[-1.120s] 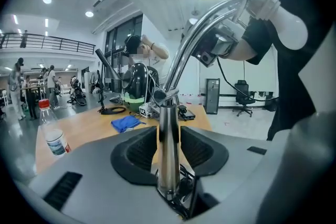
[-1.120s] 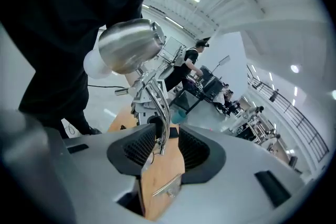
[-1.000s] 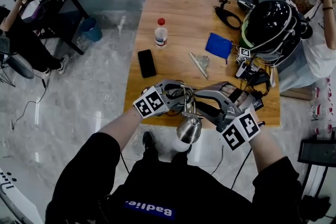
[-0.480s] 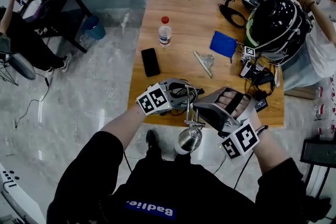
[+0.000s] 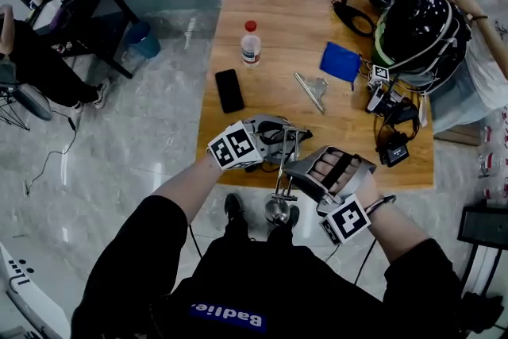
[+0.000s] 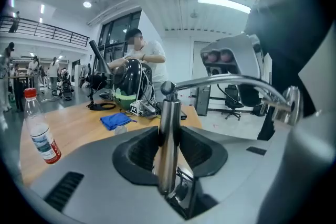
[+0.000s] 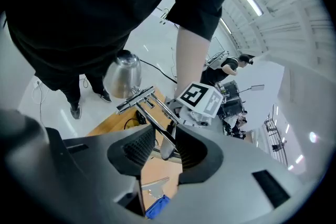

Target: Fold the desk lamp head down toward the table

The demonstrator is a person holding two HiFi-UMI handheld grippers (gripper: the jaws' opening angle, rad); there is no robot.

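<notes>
A chrome desk lamp stands at the near edge of the wooden table point(image 5: 278, 28). My left gripper point(image 5: 279, 140) is shut on its upright post point(image 6: 167, 134), both pads against the metal. The thin lamp arm point(image 5: 284, 167) runs from there toward me. It ends in the chrome head point(image 5: 277, 209), which hangs low beyond the table edge. My right gripper point(image 5: 300, 171) straddles that arm from the right. Its jaws are opening, and the arm point(image 7: 157, 120) passes between the pads with a gap beside it. In the right gripper view the head point(image 7: 122, 77) shows above the jaws.
On the table lie a water bottle point(image 5: 251, 44), a black phone point(image 5: 229, 90), a metal clip point(image 5: 311, 91), a blue cloth point(image 5: 341, 62), a black helmet point(image 5: 417, 32) and cabled gear point(image 5: 390, 140). A person stands at the far right corner.
My right gripper has come down and toward me along the lamp arm. The lamp head has swung lower past the table edge. The left gripper has stayed on the post.
</notes>
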